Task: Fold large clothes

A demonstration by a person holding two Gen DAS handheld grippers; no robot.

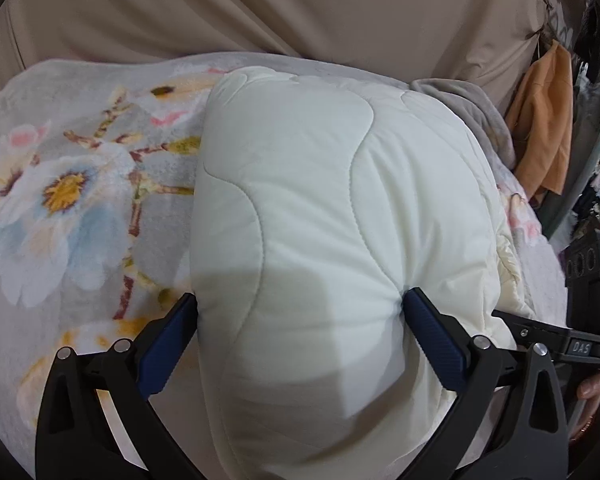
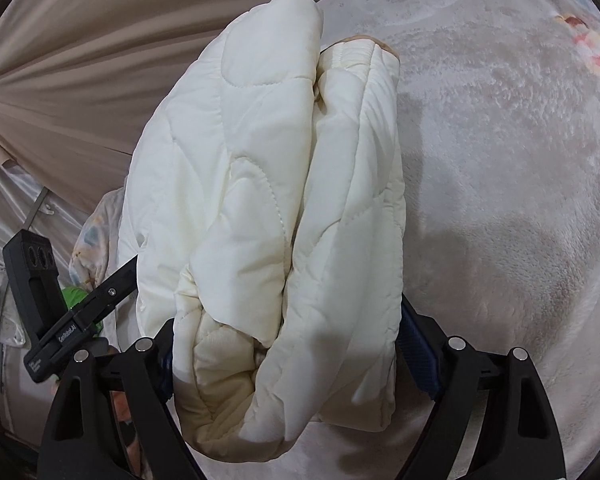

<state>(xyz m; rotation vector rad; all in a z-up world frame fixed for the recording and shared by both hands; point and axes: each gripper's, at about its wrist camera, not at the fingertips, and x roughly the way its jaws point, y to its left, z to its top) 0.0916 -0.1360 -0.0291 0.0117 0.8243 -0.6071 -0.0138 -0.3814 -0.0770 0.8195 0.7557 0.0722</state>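
1. A folded cream quilted jacket (image 1: 340, 208) is lying as a thick bundle on a bed covered by a flowered blanket (image 1: 68, 184).
2. The left claw (image 1: 300, 312) is clenching the near end of the jacket; its blue pads (image 1: 432, 336) are pressing into both sides, and the fabric is bulging between them.
3. In the right wrist view, the jacket (image 2: 260, 208) is showing its stacked folded layers, stretching away from the camera over the pale fuzzy blanket (image 2: 500, 160).
4. The right claw (image 2: 284, 344) is straddling that near end with its jaws set wide; the bundle is filling the gap and touching both pads, so it is grasping the jacket.
5. A beige curtain (image 1: 260, 4) is hanging behind the bed.
6. An orange cloth (image 1: 540, 120) is hanging at the right edge of the left wrist view.
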